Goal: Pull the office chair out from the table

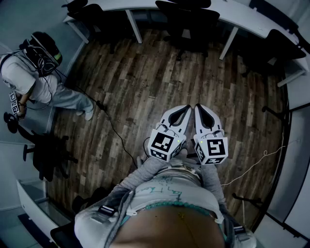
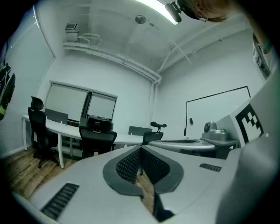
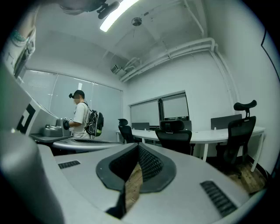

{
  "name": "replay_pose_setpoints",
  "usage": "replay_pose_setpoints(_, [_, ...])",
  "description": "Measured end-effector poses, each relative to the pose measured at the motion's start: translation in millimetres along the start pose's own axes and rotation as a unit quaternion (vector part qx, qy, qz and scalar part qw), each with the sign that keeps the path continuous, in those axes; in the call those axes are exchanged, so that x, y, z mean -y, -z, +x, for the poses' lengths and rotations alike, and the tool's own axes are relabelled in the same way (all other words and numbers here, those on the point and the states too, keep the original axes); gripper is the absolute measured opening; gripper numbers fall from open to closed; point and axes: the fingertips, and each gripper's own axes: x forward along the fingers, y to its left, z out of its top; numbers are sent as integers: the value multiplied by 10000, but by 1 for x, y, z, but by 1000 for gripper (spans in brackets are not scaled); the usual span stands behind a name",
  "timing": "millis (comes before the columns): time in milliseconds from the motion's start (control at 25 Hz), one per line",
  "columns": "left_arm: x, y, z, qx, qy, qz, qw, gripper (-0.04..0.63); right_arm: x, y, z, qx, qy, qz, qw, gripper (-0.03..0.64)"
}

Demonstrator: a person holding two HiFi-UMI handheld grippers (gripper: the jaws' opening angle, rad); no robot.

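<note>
While both tongs are pressed together on nothing, the office chair (image 1: 186,24) stands tucked against the table (image 1: 242,14).

The left gripper (image 1: 187,108) and the right gripper (image 1: 197,107) are held side by side just in front of the person's waist, nearly touching. Both point level across the wooden floor (image 1: 145,82) toward its far edge. In each gripper view the two dark ribbed pads meet at the tips, with only floor showing in the slit behind them. The black office chair is at the far edge of the floor, straight ahead of the jaws and well apart from them, with its seat pushed in under the curved white table. More dark chairs stand along the same table to either side. At the left edge of the floor stands another person (image 1: 26,72) wearing a backpack, and a thin cable (image 1: 114,128) trails across the boards from there.
</note>
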Motion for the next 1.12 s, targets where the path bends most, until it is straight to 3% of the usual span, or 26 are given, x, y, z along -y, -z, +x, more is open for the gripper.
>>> replay_pose_setpoints(200, [5, -1, 1, 16, -85, 109, 9999, 8, 7, -2, -7, 92, -13, 71, 9999, 19])
replay_pose_setpoints(760, [31, 7, 2, -1, -349, -156, 9993, 8, 22, 7, -26, -61, -495, 39, 9987, 20])
replay_pose_setpoints(1120, [6, 8, 10, -46, -434, -358, 9984, 8, 18, 6, -2, -80, -608, 123, 9980, 20])
